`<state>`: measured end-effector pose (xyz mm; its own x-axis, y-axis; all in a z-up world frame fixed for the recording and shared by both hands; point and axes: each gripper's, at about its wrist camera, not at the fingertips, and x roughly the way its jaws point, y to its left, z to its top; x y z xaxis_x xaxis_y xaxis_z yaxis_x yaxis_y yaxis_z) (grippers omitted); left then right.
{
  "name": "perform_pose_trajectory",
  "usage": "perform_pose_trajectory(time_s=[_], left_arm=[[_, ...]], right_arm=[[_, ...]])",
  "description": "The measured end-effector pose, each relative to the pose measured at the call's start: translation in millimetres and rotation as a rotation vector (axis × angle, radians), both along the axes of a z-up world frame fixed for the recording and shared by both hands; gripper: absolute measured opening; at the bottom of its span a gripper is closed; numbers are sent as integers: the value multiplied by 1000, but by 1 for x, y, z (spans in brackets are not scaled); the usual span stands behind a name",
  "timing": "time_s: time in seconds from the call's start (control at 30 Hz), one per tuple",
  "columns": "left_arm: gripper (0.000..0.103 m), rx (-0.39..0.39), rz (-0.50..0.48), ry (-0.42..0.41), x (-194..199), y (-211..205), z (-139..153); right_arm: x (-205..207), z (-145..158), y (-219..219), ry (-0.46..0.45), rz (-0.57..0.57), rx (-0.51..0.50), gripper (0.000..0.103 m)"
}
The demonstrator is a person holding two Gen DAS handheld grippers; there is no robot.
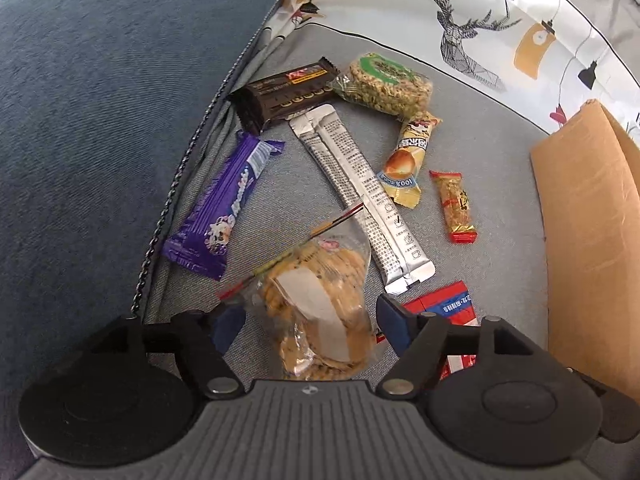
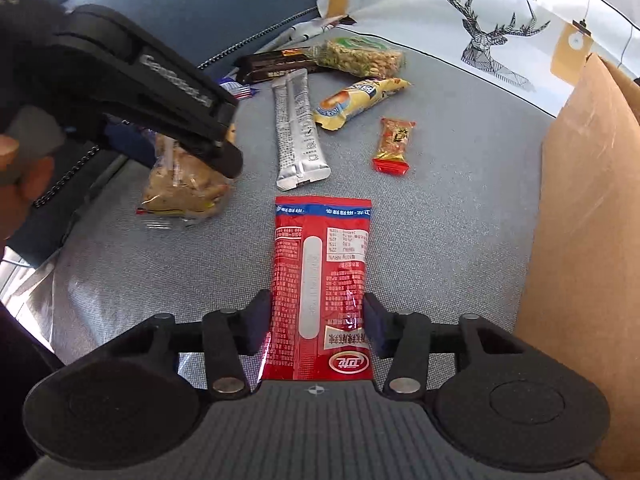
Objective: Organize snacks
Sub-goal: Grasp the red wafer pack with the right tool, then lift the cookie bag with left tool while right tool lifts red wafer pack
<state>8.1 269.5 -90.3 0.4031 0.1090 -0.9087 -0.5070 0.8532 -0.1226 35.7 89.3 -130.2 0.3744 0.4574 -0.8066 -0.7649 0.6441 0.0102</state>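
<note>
Snacks lie scattered on a grey sofa seat point(image 2: 440, 208). My left gripper point(image 1: 310, 320) is open, its fingers either side of a clear bag of cookies point(image 1: 316, 304), which also shows in the right wrist view point(image 2: 186, 188). My right gripper point(image 2: 316, 324) stands around a red snack packet point(image 2: 322, 276); its pads touch the packet's edges. Beyond lie a silver twin sachet point(image 1: 368, 196), a purple bar point(image 1: 220, 204), a dark chocolate bar point(image 1: 284, 92), a green-labelled nut cake point(image 1: 384, 82), a yellow packet point(image 1: 408, 156) and a small red-ended candy point(image 1: 454, 208).
A cardboard box point(image 2: 588, 216) stands at the right, its wall close to my right gripper. A deer-print cushion point(image 2: 480, 20) lies at the back. The blue sofa arm point(image 1: 100, 100) rises on the left.
</note>
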Motion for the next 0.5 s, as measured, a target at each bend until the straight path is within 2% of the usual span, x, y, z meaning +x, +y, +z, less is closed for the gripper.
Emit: perform_pose_trajectory(time_s=[0.03, 0.13, 0.3, 0.5], left_arm=[[76, 8, -8, 4, 1, -2, 0], [62, 39, -33, 11, 5, -9, 0], [58, 79, -51, -22, 3, -14, 7], [44, 69, -21, -82, -2, -13, 17]], right_arm=[[1, 1, -2, 8, -4, 7, 48], [3, 7, -6, 14, -25, 33, 47], [0, 25, -18, -27, -42, 102, 47], [-4, 46, -31, -106, -46, 174, 47]])
